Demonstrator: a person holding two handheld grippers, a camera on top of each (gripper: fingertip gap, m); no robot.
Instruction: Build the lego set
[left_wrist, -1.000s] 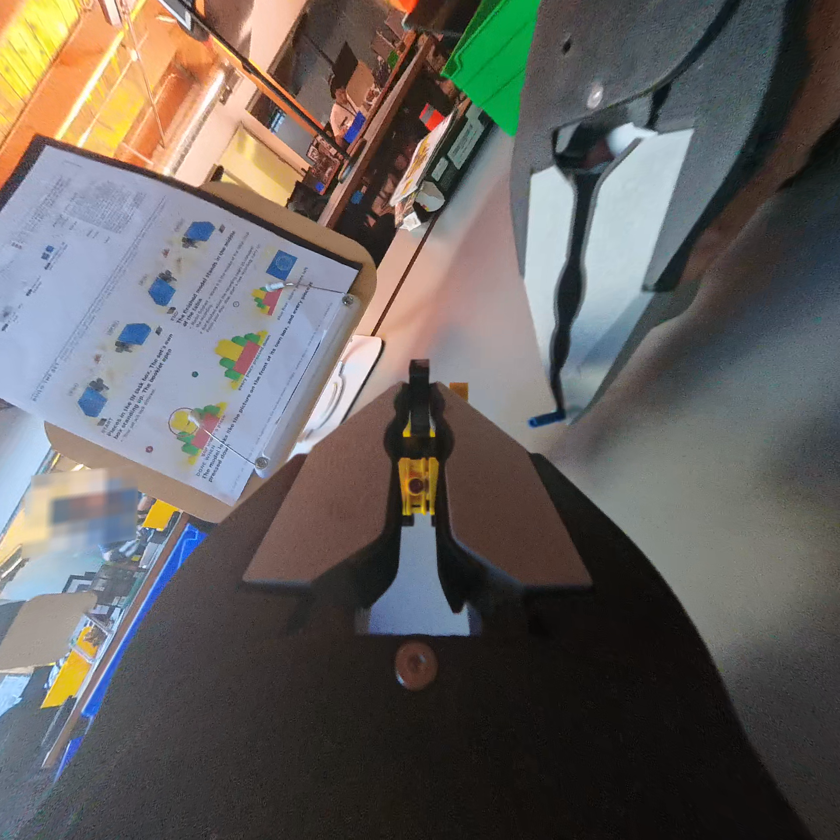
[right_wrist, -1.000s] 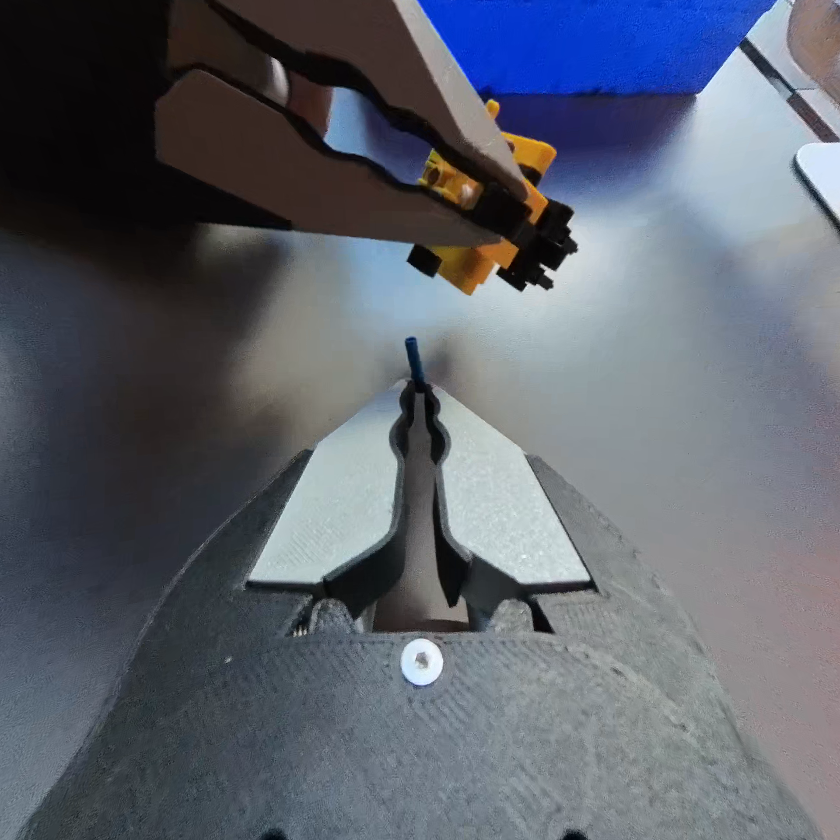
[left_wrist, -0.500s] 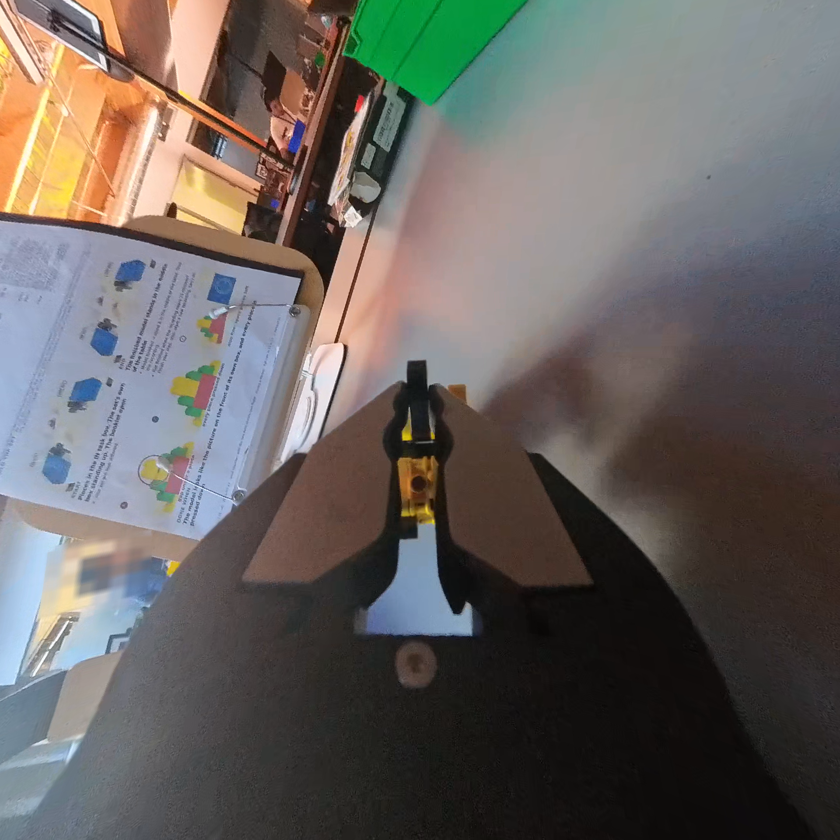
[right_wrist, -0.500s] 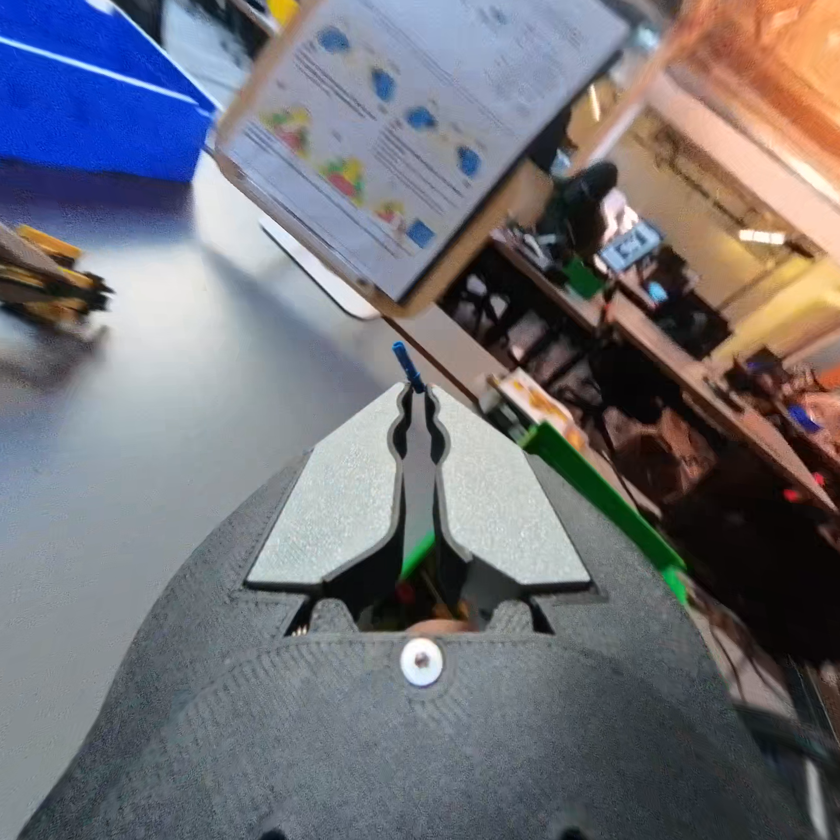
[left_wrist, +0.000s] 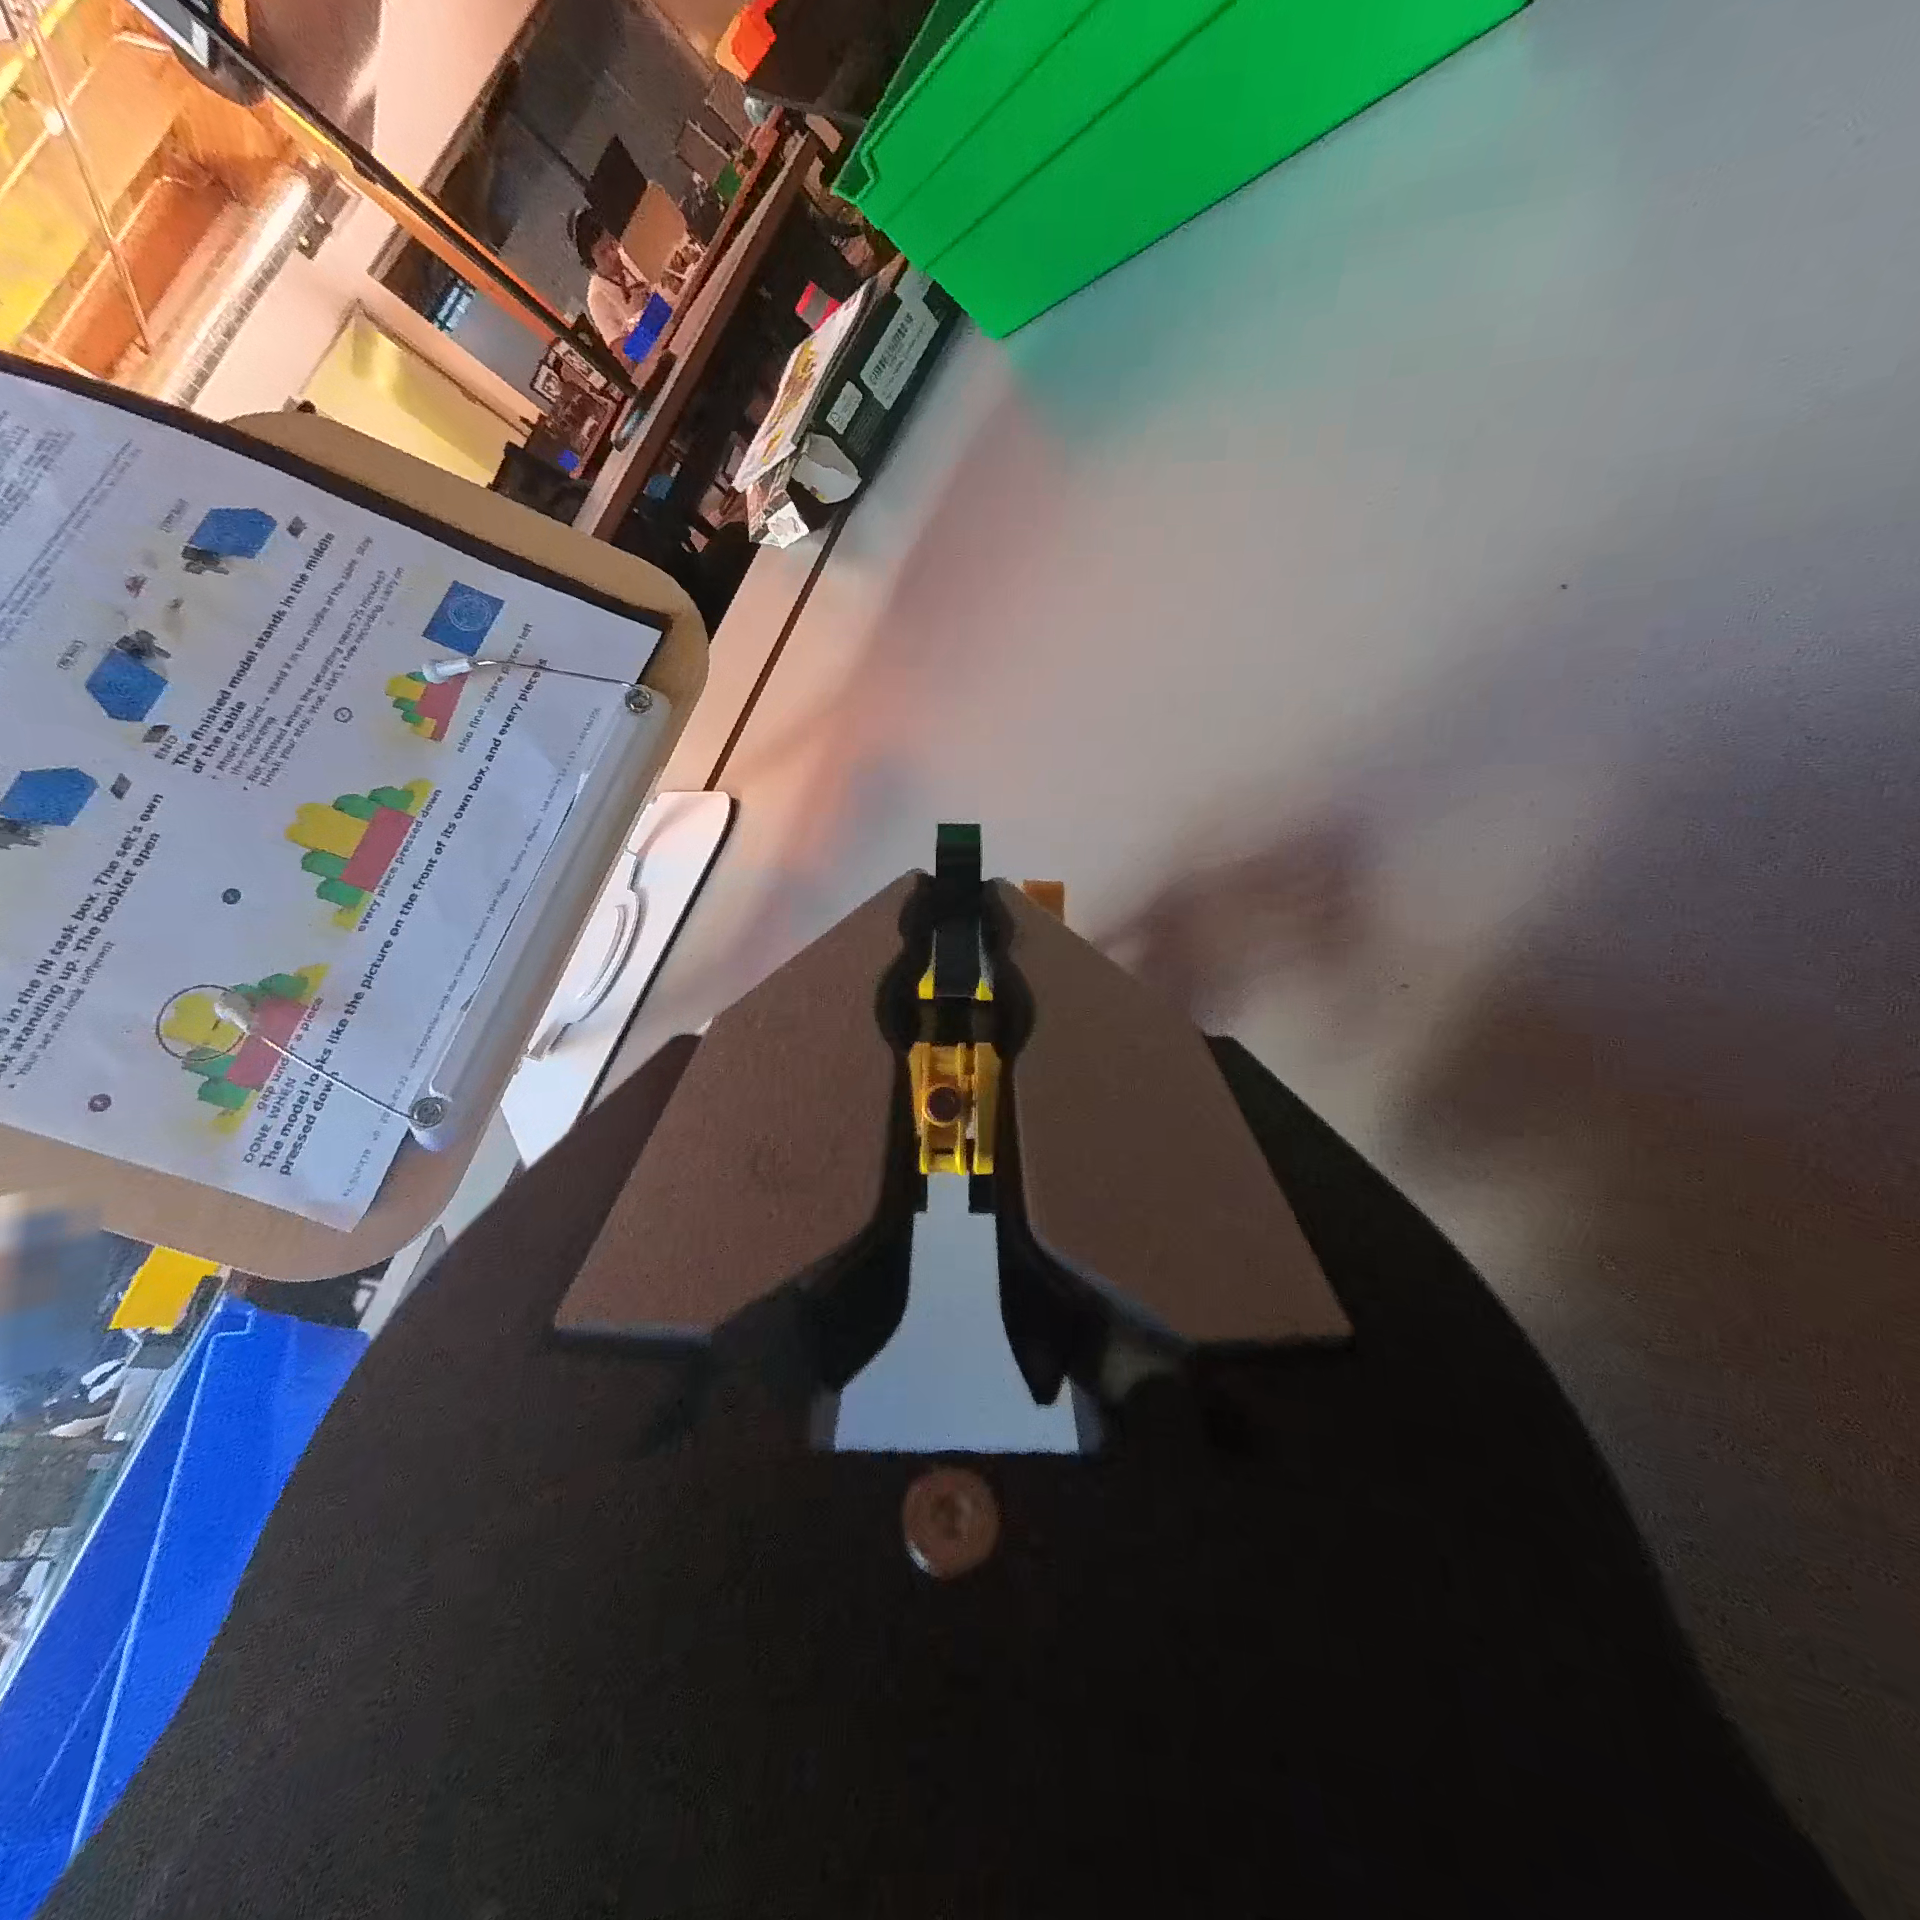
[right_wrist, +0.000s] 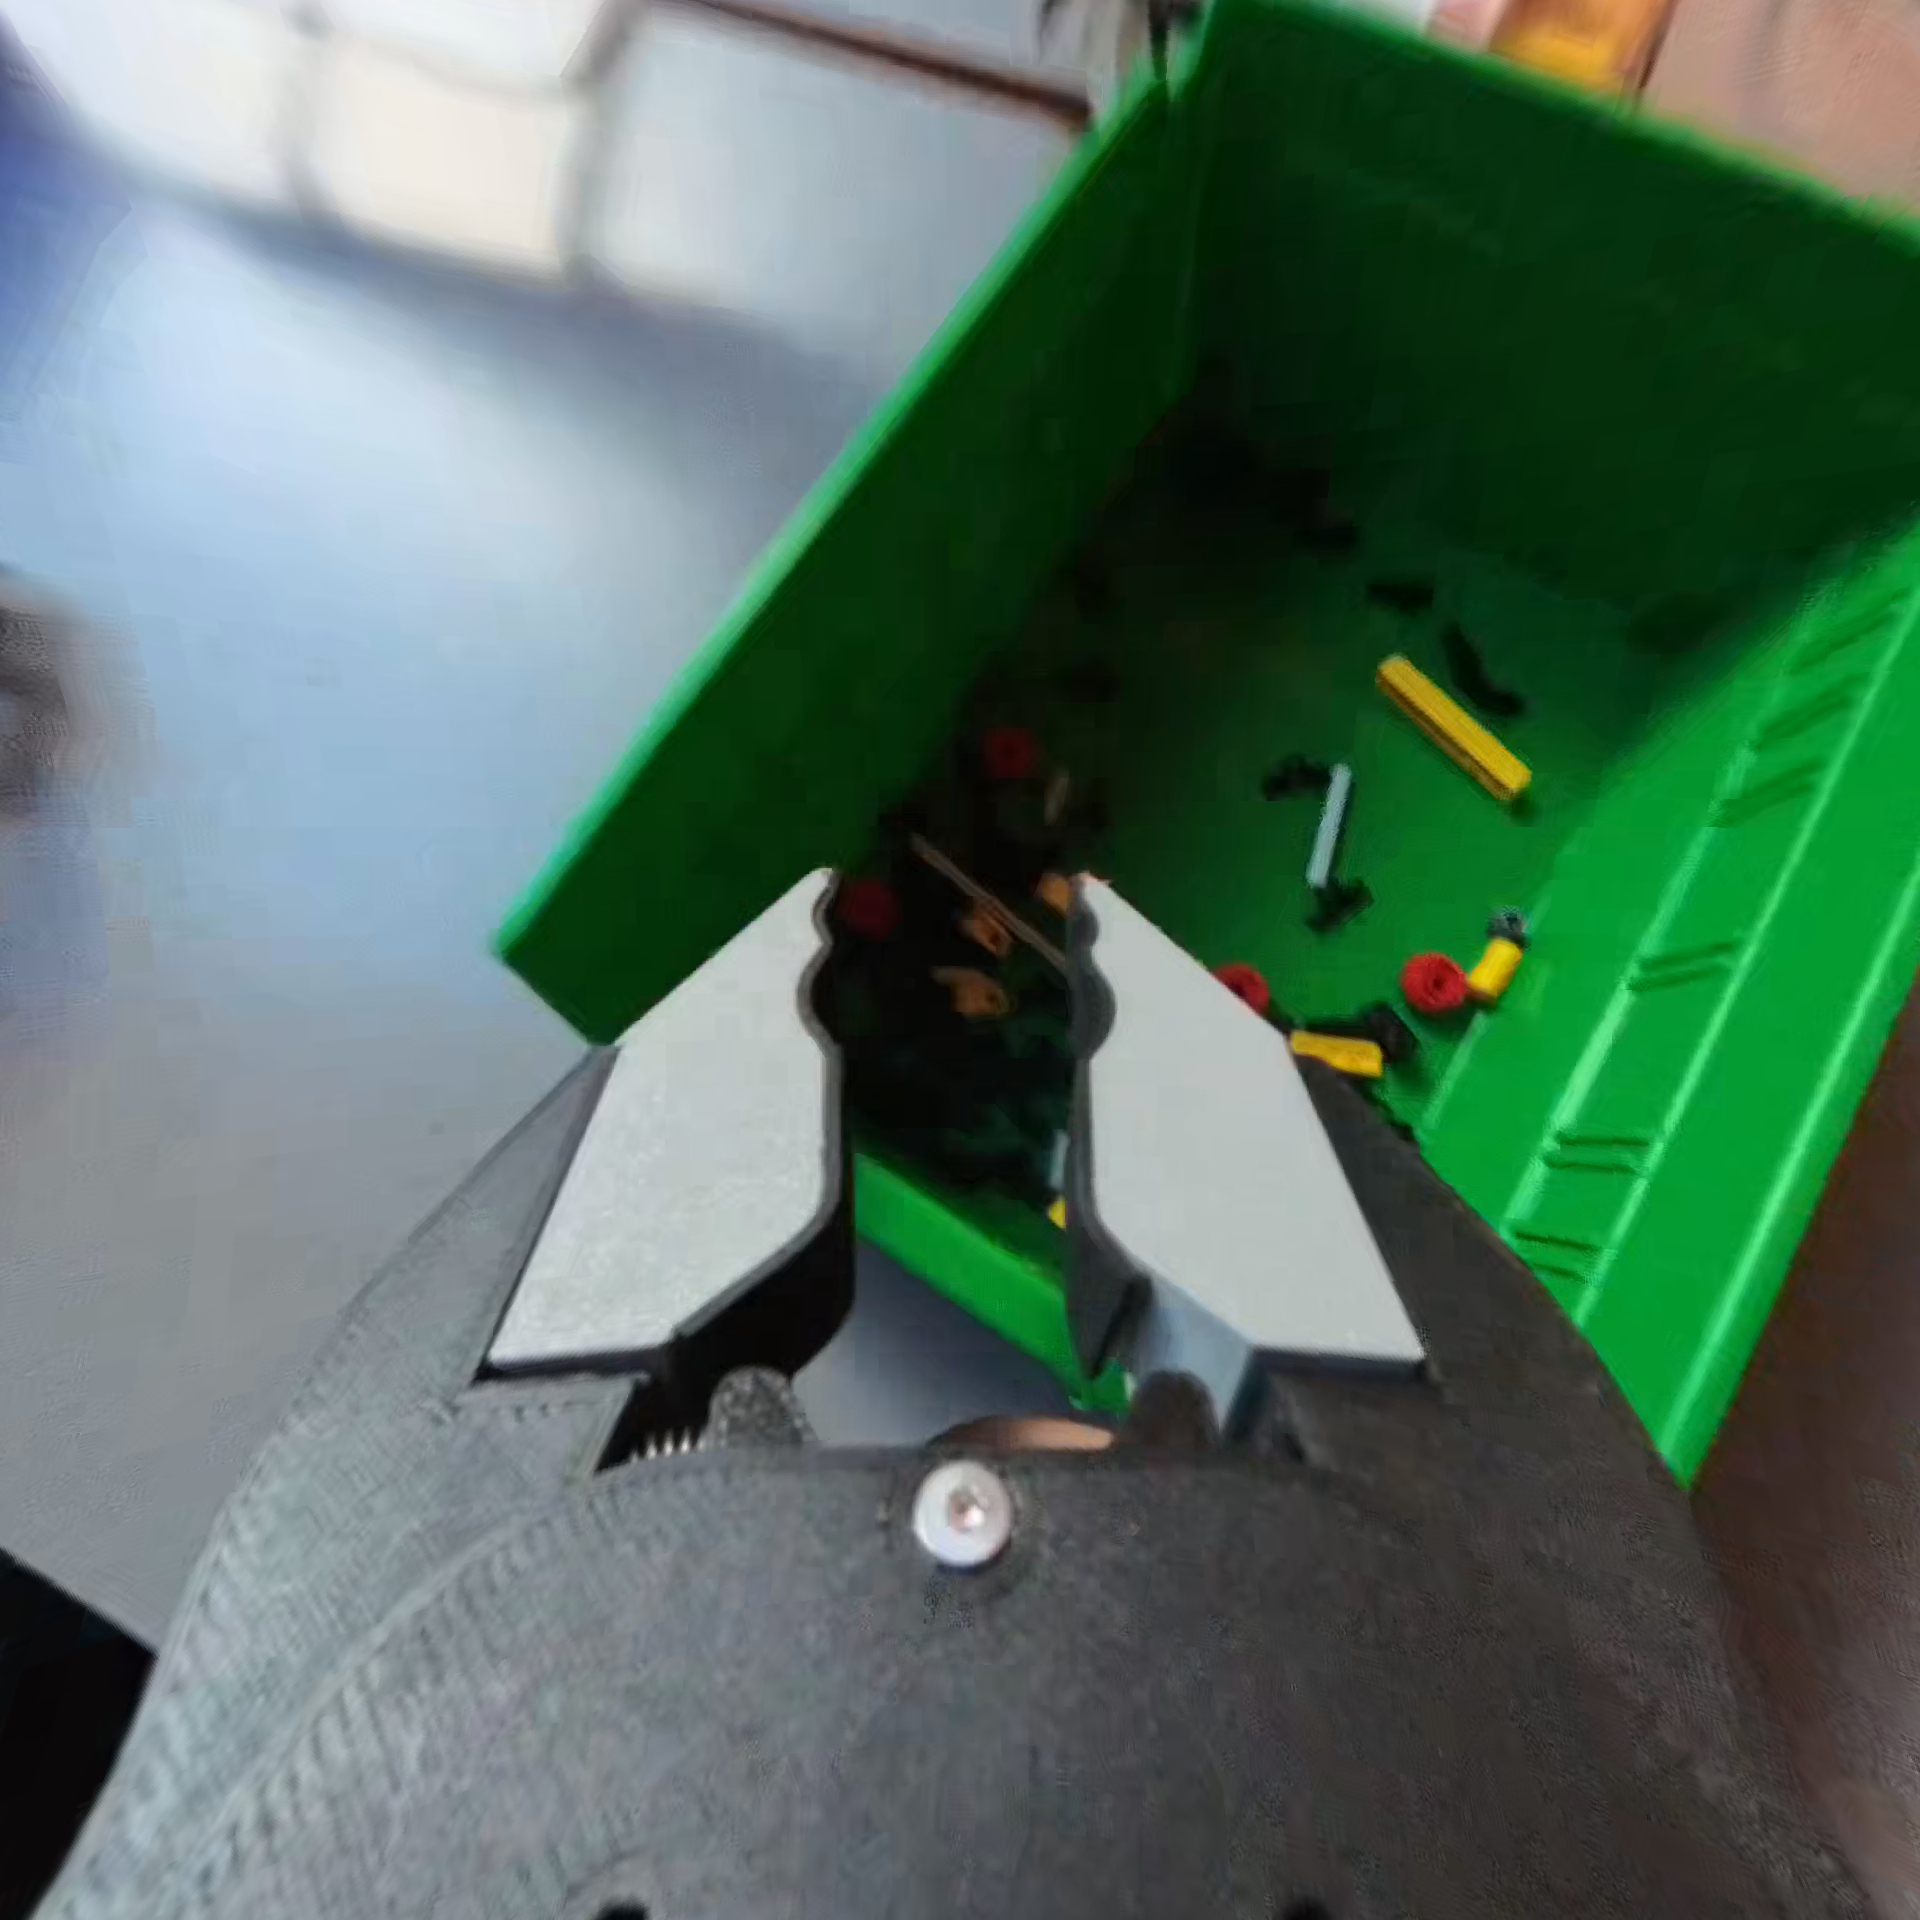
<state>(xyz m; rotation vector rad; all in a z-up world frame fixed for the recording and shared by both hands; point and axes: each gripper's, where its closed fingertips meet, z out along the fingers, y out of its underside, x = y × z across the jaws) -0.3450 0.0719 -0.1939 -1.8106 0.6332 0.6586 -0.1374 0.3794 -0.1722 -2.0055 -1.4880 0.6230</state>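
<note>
My left gripper (left_wrist: 957, 896) is shut on a small yellow and black lego assembly (left_wrist: 951, 1110). A black part and an orange part of it stick out past the tips, and it is held above the grey table (left_wrist: 1455, 644). My right gripper (right_wrist: 956, 891) is open and empty, over the near corner of a green bin (right_wrist: 831, 665). Inside the bin lie loose pieces: a yellow beam (right_wrist: 1452, 727), a grey axle (right_wrist: 1330, 826), red round pieces (right_wrist: 1434, 982) and several black ones. The right wrist view is blurred.
A clipboard stand with a printed instruction sheet (left_wrist: 312, 810) stands to the left on a white base (left_wrist: 670, 873). The green bin (left_wrist: 1122, 156) sits at the far right of the table. A blue bin (left_wrist: 125, 1558) is at the lower left. Cluttered desks lie beyond the table edge.
My right gripper has swung from facing the instruction sheet to over the green bin and has opened; the blue pin it held is no longer in it. My left gripper keeps its hold.
</note>
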